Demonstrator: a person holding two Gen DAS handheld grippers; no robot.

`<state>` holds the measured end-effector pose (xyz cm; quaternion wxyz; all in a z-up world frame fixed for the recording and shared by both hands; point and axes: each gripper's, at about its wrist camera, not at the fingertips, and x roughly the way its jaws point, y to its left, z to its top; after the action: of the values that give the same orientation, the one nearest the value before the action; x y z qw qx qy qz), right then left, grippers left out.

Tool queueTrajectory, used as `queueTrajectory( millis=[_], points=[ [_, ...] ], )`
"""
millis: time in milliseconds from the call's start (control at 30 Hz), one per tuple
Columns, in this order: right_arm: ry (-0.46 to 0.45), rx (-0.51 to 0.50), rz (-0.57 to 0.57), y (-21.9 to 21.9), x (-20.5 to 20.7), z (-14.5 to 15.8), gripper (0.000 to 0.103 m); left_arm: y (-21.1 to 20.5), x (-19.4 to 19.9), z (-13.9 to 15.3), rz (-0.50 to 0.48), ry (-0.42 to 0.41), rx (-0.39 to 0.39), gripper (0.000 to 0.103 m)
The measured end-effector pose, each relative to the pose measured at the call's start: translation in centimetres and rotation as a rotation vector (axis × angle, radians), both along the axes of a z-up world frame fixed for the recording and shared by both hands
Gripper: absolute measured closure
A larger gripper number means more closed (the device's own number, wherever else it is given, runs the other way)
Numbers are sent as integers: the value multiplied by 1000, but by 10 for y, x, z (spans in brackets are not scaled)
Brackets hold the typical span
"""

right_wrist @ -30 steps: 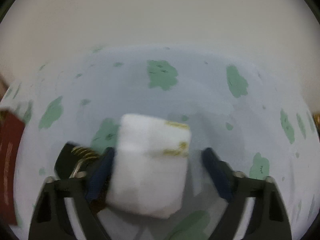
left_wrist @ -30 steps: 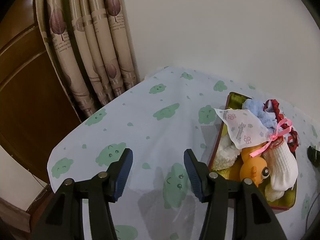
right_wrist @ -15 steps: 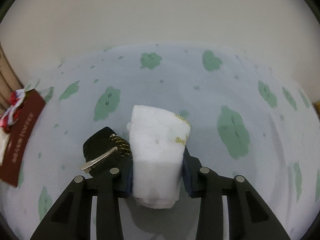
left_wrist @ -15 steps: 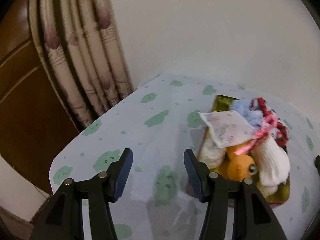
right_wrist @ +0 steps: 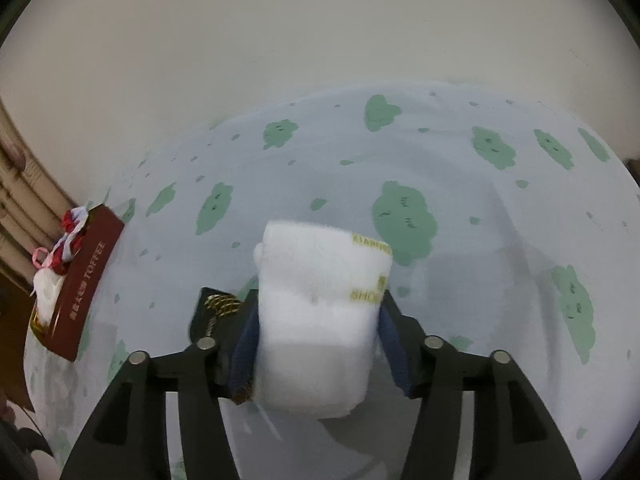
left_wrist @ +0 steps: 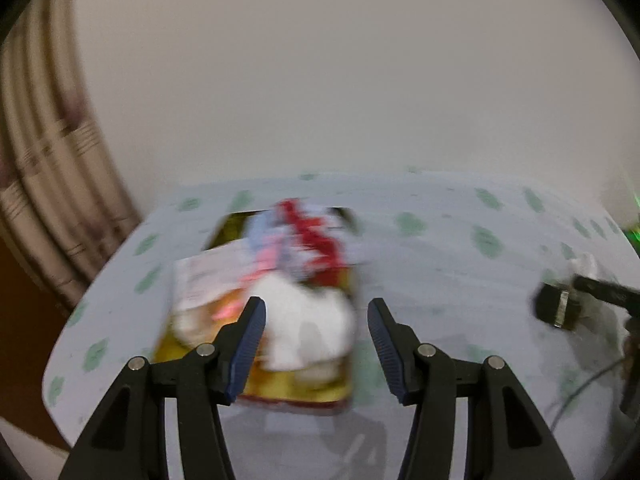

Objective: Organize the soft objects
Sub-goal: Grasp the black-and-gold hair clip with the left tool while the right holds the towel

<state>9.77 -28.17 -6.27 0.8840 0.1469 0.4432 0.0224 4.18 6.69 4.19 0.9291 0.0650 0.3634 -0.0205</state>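
Blurred colour fills the left wrist view: half a second ago the tin (left_wrist: pixel 256 384) of soft things sat off to the right of the left tongs (left_wrist: pixel 316 340); now it lies straight ahead, its near end between the two blue pads, so this hand has swung round toward it. The jaws stand wide with nothing in them, as they did before. The heap in the tin reads only as smears: something white (left_wrist: pixel 308 332) nearest, red (left_wrist: pixel 316 240) further back, a pale printed pouch (left_wrist: pixel 208 280) on the left. At the far right edge a small black object (left_wrist: pixel 556 308) lies on the worktop (left_wrist: pixel 440 264) just beside the other tool; what it is cannot be told here.

From the right wrist view, the right tongs (right_wrist: pixel 316 344) are closed on a rolled white towel (right_wrist: pixel 320 312) with gold lettering along its right edge, pads pressing both flanks. A second ago the jaws were still wide around it; the grip was made by the last frame and holds. A black hair clip (right_wrist: pixel 216 312) with a gold mesh patch lies just left of the left pad. The maroon side of the tin (right_wrist: pixel 86 280), marked TOFFEE, sits well apart at the far left, with white and red things showing over its rim.

My reading: the towel is secured on the cloud-print cloth and is likely to be carried to the tin next, with the left hand moving in, perhaps to steady the tin or make room.
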Motion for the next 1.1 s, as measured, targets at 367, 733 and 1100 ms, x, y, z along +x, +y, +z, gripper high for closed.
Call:
queueTrajectory(
  millis=[367,733,1100],
  points=[
    [12,-29,-5,-4,8,-4,35,-104,27,-4,-220,87,-90,49],
    [16,-72,-38,-20,11,-11,60,-164,35,-10,-354,138,-93,49],
    [9,-120,-138,-65,-19,-17,57,-234,36,-49,-535,278,-61,32]
  ],
)
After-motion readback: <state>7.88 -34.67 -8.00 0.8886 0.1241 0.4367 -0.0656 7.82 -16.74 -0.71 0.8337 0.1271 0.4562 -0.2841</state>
